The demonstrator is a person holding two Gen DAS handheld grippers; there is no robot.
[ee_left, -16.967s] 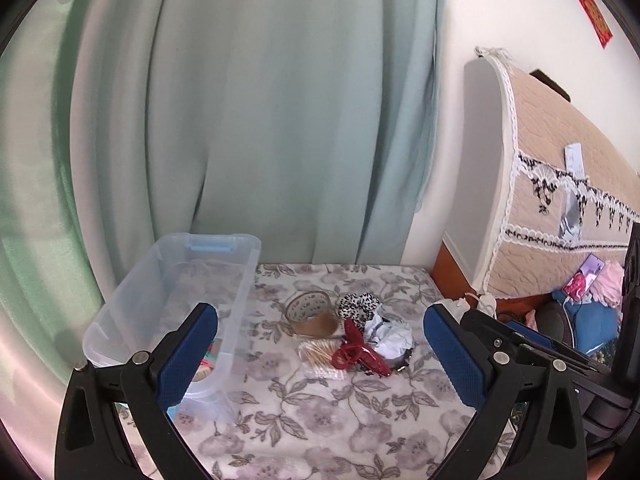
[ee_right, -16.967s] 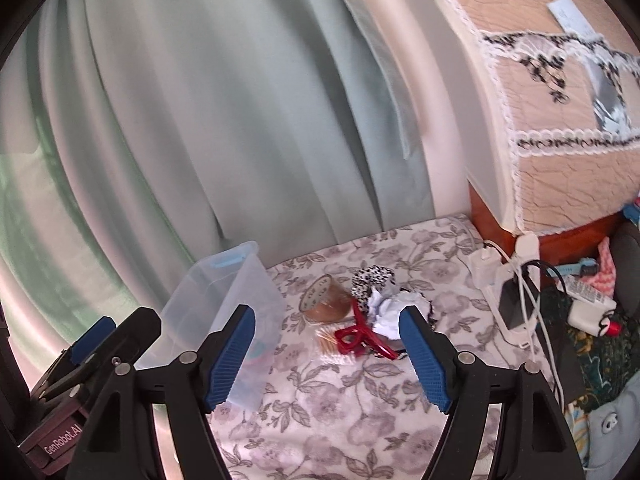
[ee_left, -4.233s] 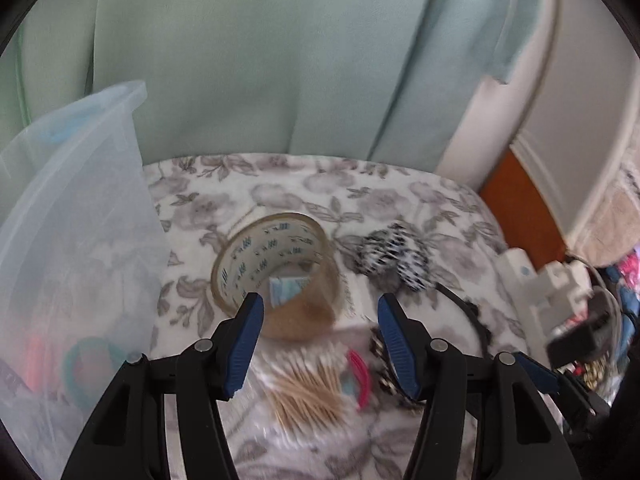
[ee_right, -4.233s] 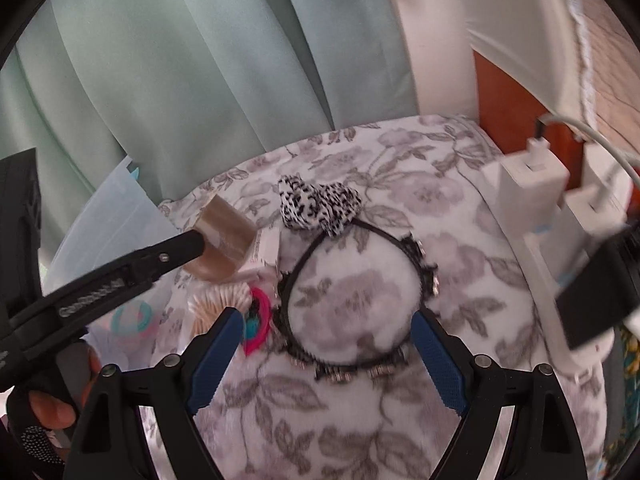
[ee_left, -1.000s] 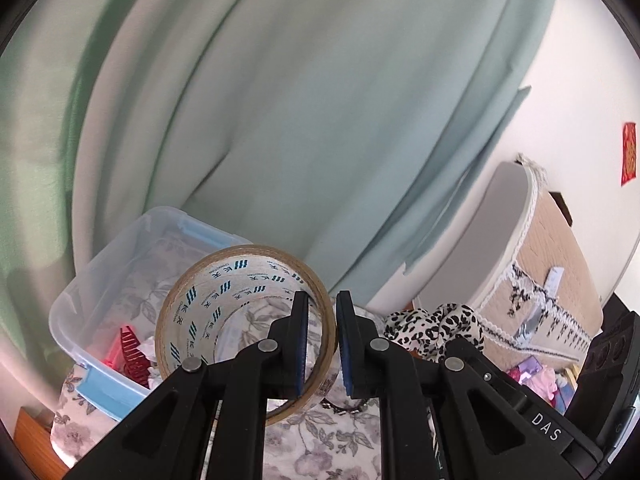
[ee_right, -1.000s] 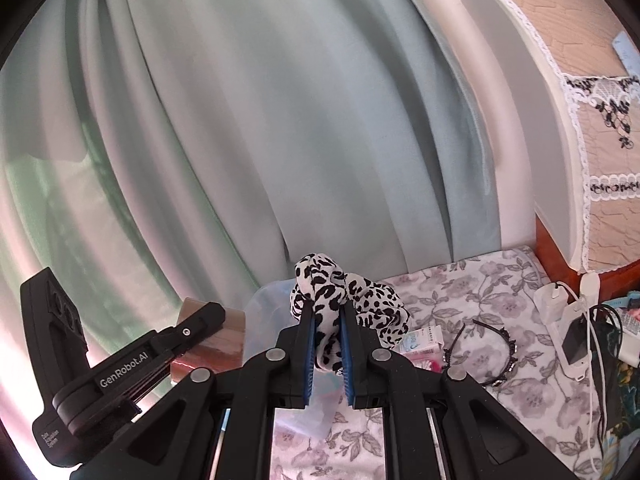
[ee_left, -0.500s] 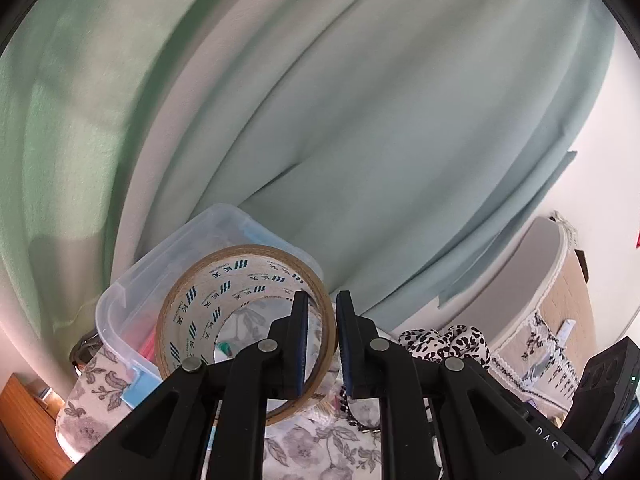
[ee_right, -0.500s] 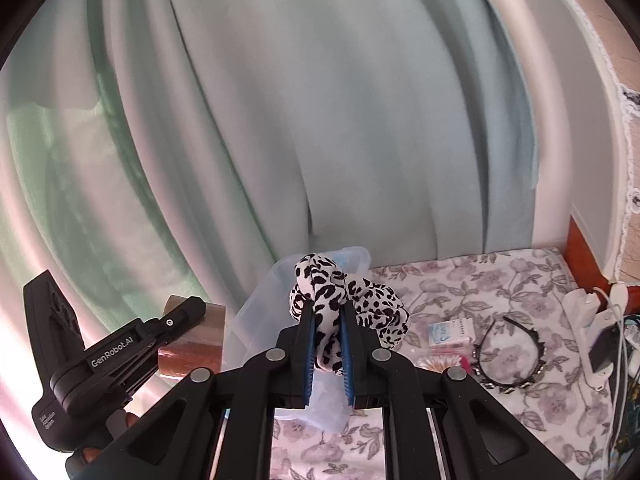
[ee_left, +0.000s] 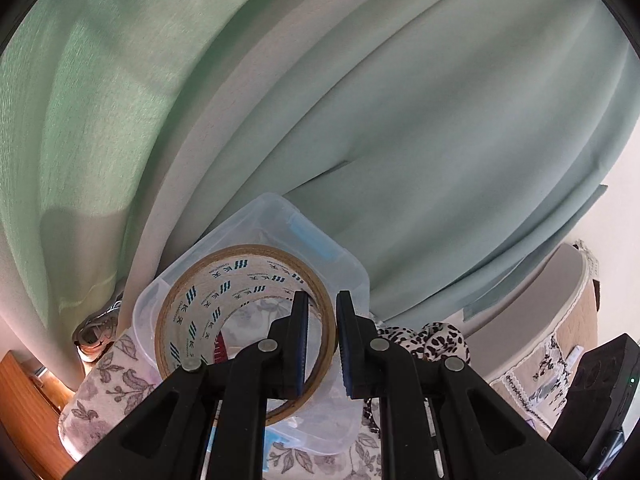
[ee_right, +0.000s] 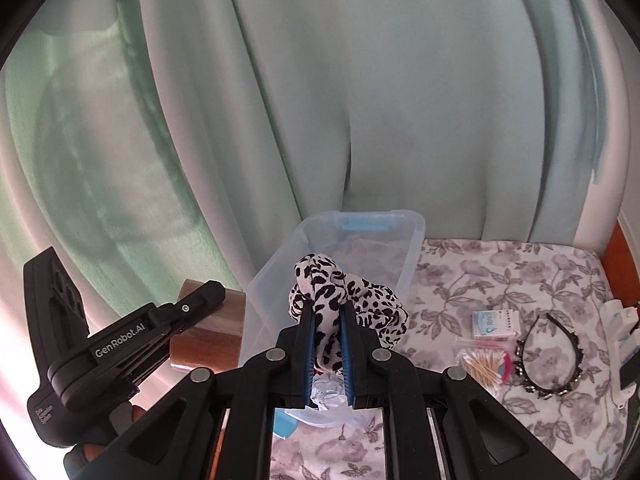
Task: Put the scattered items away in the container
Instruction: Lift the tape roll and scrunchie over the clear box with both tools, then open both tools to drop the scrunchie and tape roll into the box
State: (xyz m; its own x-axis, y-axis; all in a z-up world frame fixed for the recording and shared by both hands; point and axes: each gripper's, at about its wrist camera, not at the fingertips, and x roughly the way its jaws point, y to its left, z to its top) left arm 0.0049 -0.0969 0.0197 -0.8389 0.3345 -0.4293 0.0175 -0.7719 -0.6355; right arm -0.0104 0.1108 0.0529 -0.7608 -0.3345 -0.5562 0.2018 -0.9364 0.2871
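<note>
Left wrist view. The left gripper (ee_left: pixel 322 340), lower centre, is clamped on the wall of a tape roll (ee_left: pixel 200 312): one finger runs inside the ring, the other outside it. The roll is held on edge, its printed inner face toward the camera, in front of the clear bin (ee_left: pixel 312 256) at mid-frame. A red item shows through the ring; what it is cannot be told. Right of the fingers lies the leopard scrunchie (ee_left: pixel 440 338), and a black part of the right gripper's body fills the lower right corner. A green curtain (ee_left: pixel 360 100) covers the upper frame. Flowered cloth (ee_left: pixel 108 384) shows at lower left.

Right wrist view. The right gripper (ee_right: pixel 327 350), lower centre, is closed on the scrunchie (ee_right: pixel 340 292), whose loops bulge above and to the right of the blue pads (ee_right: pixel 309 344). The scrunchie hangs over the near end of the bin (ee_right: pixel 412 248), which stands on the cloth (ee_right: pixel 500 272) with a blue handle at its far end. White crumpled material shows in the bin below the fingers. The left gripper (ee_right: pixel 192 312) reaches in from lower left, holding the roll (ee_right: pixel 208 344) just left of the bin wall. At right on the cloth lie a small box (ee_right: pixel 495 323), a packet of cotton swabs (ee_right: pixel 482 364) and a black headband (ee_right: pixel 548 356), close together and well apart from the bin.
</note>
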